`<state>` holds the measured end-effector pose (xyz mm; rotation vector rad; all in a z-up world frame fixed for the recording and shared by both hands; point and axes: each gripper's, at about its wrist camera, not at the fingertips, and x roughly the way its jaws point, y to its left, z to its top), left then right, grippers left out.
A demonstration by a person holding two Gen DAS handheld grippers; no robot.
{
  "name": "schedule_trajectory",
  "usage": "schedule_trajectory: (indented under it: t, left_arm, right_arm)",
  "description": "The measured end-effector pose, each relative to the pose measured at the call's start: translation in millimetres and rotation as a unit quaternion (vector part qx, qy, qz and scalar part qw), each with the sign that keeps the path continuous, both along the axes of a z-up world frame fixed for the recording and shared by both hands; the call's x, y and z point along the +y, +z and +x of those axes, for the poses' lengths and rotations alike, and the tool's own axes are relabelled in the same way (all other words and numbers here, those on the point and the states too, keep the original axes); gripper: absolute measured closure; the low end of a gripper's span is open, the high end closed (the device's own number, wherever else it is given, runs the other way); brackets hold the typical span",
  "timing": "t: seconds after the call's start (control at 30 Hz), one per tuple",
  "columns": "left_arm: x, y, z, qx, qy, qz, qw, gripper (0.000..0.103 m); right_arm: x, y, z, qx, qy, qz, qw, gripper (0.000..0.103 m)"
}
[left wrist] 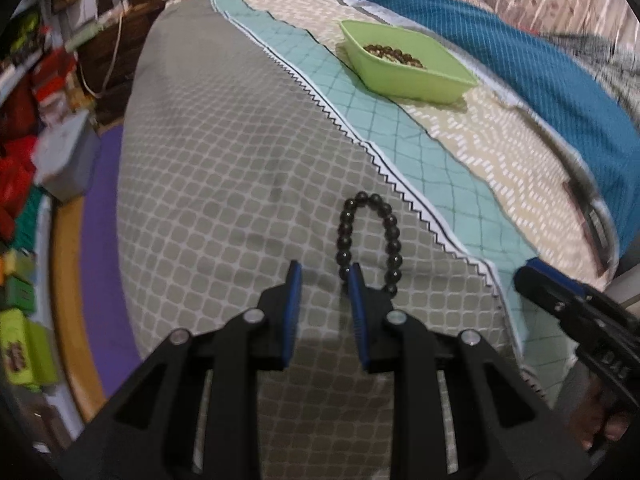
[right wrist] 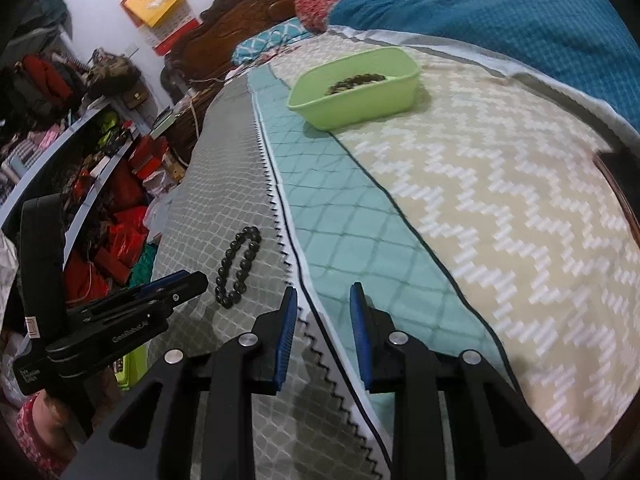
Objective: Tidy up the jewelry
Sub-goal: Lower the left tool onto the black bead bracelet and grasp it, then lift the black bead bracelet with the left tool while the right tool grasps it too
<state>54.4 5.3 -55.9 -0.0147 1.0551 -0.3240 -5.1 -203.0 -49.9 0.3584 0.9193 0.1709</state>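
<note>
The bedsheet (right wrist: 224,184) has a grey lattice section, a teal diamond strip and a beige zigzag section. A blue blanket (right wrist: 500,24) lies along its far side. A carved wooden headboard (right wrist: 248,8) stands behind. Cluttered shelves (right wrist: 80,132) and a purple mat (left wrist: 100,240) are alongside.

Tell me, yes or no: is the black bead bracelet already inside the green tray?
No, the black bead bracelet lies on the grey bedsheet, well short of the green tray, which holds a brown bead bracelet.
</note>
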Motion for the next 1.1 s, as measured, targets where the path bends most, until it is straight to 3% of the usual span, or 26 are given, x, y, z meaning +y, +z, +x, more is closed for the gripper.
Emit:
schedule_trajectory:
  t: [0.13, 0.2, 0.33, 0.5, 0.53, 0.67, 0.83, 1.1]
  left_arm:
    - [4.9, -3.2, 3.3, 0.013, -0.009, -0.045, 0.9988, 0.078]
    - [3.5, -5.3, 4.7, 0.012, -0.011, -0.046, 0.9988, 0.072]
    - [-1.0, -13.1, 9.2, 0.023, -0.021, -0.065, 0.9974, 0.072]
    - [-6.6, -27.7, 15.9, 0.026, -0.022, -0.053, 0.998, 0.072]
    - [-6.3, -27.7, 15.6, 0.022, -0.024, -0.05, 0.9982, 0.073]
    - [1.9, -32.1, 18.4, 0.024, -0.016, -0.053, 0.9982, 0.093]
    - [-4.9, -19.4, 28.1, 0.023, -0.027, -0.085, 0.9957, 0.095]
    - [-116.4, 8.4, 46.2, -0.025, -0.133, -0.071, 0.9882, 0.095]
  right_arm:
    - [14.6, 2.2, 20.2, -0.007, 0.04, -0.008, 0.999, 0.103]
    - [25.9, 3.1, 32.3, -0.01, 0.069, -0.012, 0.998, 0.103]
    - [48.2, 1.3, 53.8, -0.008, 0.113, -0.023, 0.993, 0.103]
    - [66.0, -9.2, 79.8, 0.003, 0.142, -0.033, 0.989, 0.103]
    - [70.3, -15.2, 85.9, 0.013, 0.149, -0.041, 0.988, 0.103]
    - [72.6, -32.0, 93.9, 0.028, 0.165, -0.048, 0.985, 0.103]
    - [36.9, -15.9, 77.2, -0.003, 0.111, -0.014, 0.994, 0.103]
    - [-57.3, -5.1, 59.0, -0.019, -0.015, -0.012, 1.0, 0.103]
